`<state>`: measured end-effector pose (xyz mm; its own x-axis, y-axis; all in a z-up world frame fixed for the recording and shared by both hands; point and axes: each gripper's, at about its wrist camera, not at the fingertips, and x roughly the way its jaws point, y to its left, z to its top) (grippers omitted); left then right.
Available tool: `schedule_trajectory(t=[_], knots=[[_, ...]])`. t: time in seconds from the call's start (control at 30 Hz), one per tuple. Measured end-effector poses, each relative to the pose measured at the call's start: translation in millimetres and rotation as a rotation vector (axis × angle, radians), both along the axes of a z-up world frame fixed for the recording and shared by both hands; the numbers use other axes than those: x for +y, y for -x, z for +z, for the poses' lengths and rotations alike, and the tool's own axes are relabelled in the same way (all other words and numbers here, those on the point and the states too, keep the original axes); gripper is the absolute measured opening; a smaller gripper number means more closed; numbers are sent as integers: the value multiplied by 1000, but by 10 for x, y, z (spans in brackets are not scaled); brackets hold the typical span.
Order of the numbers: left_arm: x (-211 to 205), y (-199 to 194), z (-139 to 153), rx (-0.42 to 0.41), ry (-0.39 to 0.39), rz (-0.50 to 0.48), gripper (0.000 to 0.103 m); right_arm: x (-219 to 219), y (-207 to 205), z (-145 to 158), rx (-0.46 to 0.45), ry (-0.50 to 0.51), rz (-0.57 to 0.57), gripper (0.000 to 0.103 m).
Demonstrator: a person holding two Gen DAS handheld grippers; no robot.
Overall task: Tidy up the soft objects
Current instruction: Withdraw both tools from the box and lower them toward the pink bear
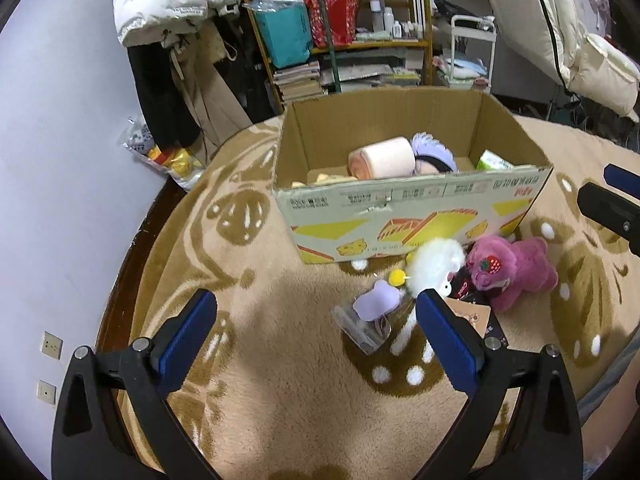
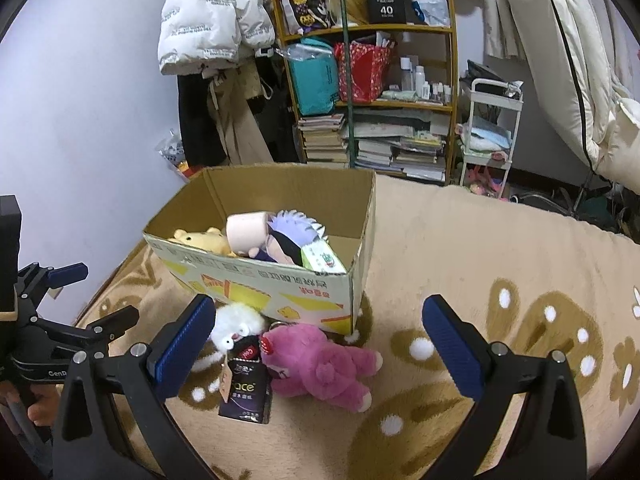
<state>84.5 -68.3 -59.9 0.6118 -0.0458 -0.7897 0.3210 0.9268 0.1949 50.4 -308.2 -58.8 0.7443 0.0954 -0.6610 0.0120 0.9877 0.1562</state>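
Evidently the step in hand is picking up one of the soft toys that lie loose on the beige patterned blanket [image 2: 480,248] and dropping it into the cardboard box [image 2: 280,284], which already holds a yellow plush [image 2: 202,240], a pink roll [image 2: 246,228], a purple-haired doll [image 2: 286,236] and a green tissue pack [image 2: 322,260]. Both tools are released and hold nothing: the right gripper [image 2: 318,344] has its jaws spread wide, and the left gripper [image 1: 316,332] likewise. From the right wrist view, the magenta strawberry bear [image 2: 324,364] lies between the jaws, just at 6 o'clock of the box's front wall, with a white fluffy plush [image 2: 238,326] touching it at 9 o'clock and a dark boxed pack [image 2: 246,396] just beside it. A good grasp probably takes the bear across its fat body, away from the pack and its paper tag [image 2: 227,378], so only the toy lifts. In the left view a small lilac item in clear wrap [image 1: 374,314] lies near the right finger. Lift clear of the box rim before releasing.
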Motion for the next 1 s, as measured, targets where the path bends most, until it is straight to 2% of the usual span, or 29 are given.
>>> schedule_trajectory(t=[0.73, 1.0], knots=[[-172, -358, -634, 155, -62, -39, 99, 20, -359, -532, 173, -23, 24, 103], [-265, -406, -834, 196, -81, -87, 99, 39, -487, -728, 251, -9, 25, 103]])
